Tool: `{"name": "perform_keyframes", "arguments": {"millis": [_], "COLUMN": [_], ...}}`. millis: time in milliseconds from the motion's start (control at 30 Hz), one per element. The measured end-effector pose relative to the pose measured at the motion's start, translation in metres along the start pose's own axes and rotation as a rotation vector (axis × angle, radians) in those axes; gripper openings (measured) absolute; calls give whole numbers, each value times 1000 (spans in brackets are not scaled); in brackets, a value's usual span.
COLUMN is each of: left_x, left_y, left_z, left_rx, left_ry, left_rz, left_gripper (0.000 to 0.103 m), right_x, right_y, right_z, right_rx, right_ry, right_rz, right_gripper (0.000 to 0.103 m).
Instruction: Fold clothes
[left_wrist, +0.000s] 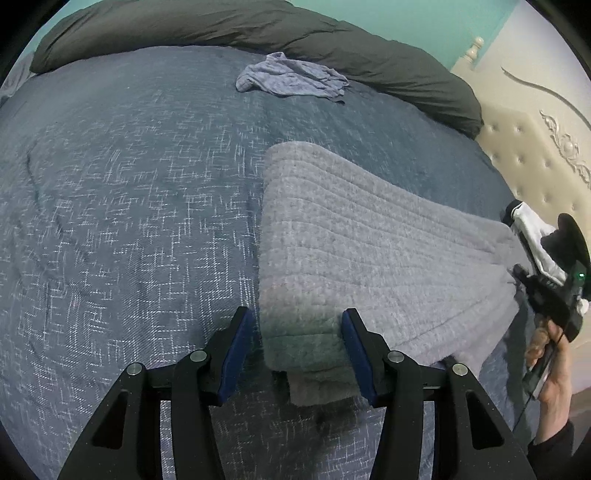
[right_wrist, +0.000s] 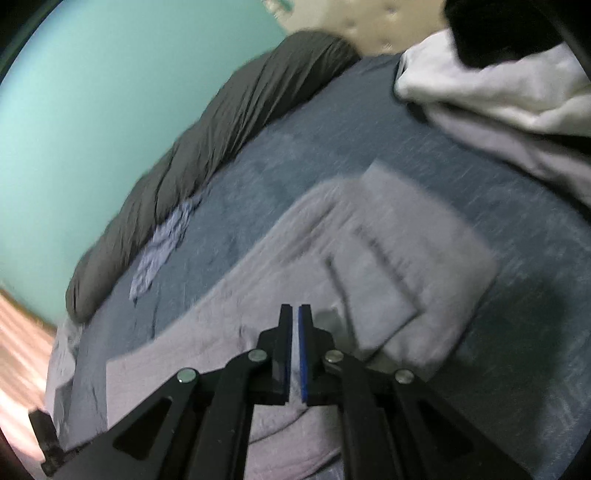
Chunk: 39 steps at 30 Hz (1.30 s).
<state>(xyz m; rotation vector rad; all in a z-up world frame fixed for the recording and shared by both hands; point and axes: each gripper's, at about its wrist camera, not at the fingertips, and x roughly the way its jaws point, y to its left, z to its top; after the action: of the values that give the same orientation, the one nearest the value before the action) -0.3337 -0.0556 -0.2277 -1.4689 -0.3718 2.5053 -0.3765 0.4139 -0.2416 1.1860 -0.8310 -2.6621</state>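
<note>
Towel (left_wrist: 362, 236) corner btwn spread left gripper (left_wrist: 297, 354) jaws.

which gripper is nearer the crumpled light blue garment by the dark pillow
Neither is close; which is nearer cannot be told. The left gripper straddles the grey towel at the near edge; the right gripper hangs shut over that towel, the garment far across the bed.

Left gripper (left_wrist: 297, 354) spread wide; right gripper (right_wrist: 294, 350) nearly closed.

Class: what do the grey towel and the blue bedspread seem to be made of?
Towel: probably terry or fleece, a fuzzy matte pile in raised ribs. Bedspread: likely woven cloth, flat and matte, with white crosshatch threads on blue.
</note>
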Motion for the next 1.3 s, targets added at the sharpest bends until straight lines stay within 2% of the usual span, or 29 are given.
{"name": "perform_keyframes", "arguments": {"millis": [100, 200, 333, 500, 733, 967, 1033, 1167, 1233, 1300], "left_x": [1, -4, -4, -2, 18, 41, 40, 36, 33, 30], "left_y": [4, 12, 20, 30, 30, 26, 22, 13, 10, 5], "left_z": [-1, -5, -12, -17, -14, -11, -11, -10, -10, -8], "left_rx": [-28, -55, -94, -162, -196, -231, -225, -215, -213, -205], "left_ry": [-10, -11, 10, 25, 37, 48, 38, 19, 10, 1], "left_rz": [-5, -15, -39, -89, -145, -205, -195, -181, -183, -189], "left_gripper": [58, 58, 63, 64, 65, 64, 64, 53, 43, 39], "right_x": [5, -15, -29, -43, -66, -70, -69, -66, -65, -64], "right_y": [-4, 6, 14, 23, 18, -3, -6, -7, -7, -7], "right_z": [-4, 3, -5, -29, -67, -73, -73, -74, -74, -75], "right_rx": [-2, -31, -16, -38, -95, -55, -51, -56, -56, -54], "right_ry": [11, -53, -49, -8, 41, 47, 44, 48, 50, 52], "right_rz": [-56, -84, -21, 23, 19, 0, 0, 2, 5, 9], "right_gripper": [0, 1, 1, 1, 1, 1, 1, 1, 1, 2]}}
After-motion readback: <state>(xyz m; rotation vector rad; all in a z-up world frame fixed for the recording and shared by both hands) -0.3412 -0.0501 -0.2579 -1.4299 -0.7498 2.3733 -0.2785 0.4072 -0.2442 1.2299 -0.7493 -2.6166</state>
